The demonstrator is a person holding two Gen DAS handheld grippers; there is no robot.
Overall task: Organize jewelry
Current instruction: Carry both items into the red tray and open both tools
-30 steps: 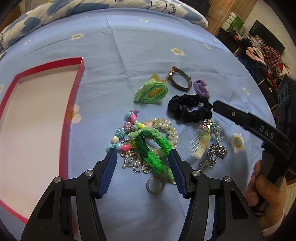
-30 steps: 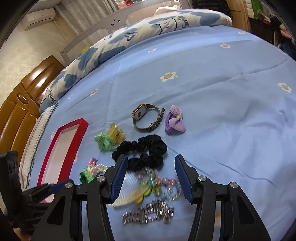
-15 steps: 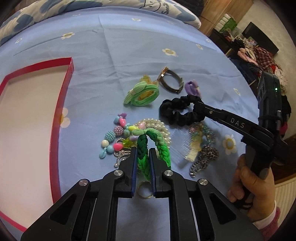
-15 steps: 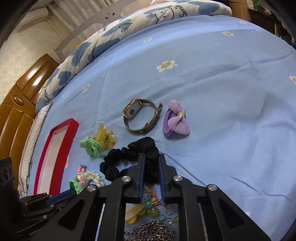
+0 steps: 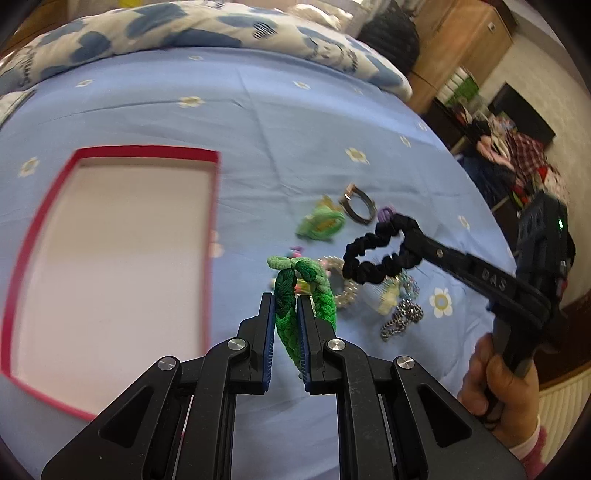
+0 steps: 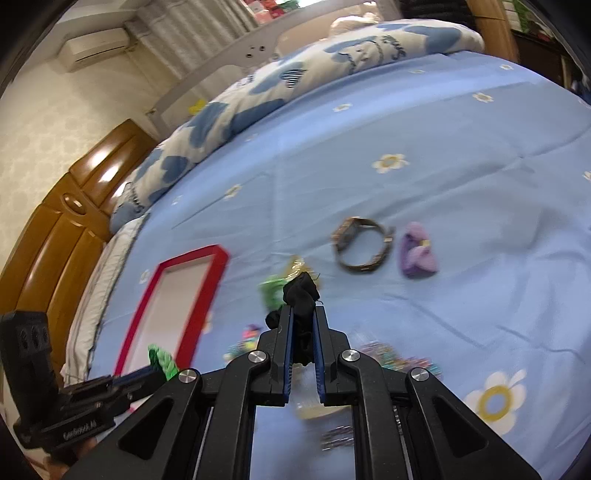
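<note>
My left gripper [image 5: 285, 301] is shut on a green braided hair tie [image 5: 295, 284] and holds it above the blue sheet, right of the red-rimmed tray [image 5: 212, 236]. My right gripper [image 6: 302, 314] is shut on a black scrunchie [image 6: 301, 291], which hangs lifted in the left wrist view [image 5: 376, 254]. The tray also shows in the right wrist view [image 6: 207, 295]. A watch [image 6: 360, 243], a purple bow [image 6: 417, 254] and a green clip [image 5: 321, 225] lie on the sheet.
Pearl beads [image 5: 343, 291], a comb [image 5: 388, 299] and a silver chain [image 5: 402, 321] lie in a pile under the lifted scrunchie. A patterned duvet [image 5: 184, 29] borders the far side. A wooden headboard [image 6: 55, 229] stands at the left.
Both grippers closed from open, the left on the green braided tie and the right on the black scrunchie, then lifted them off the sheet. The left gripper moved towards the tray.
</note>
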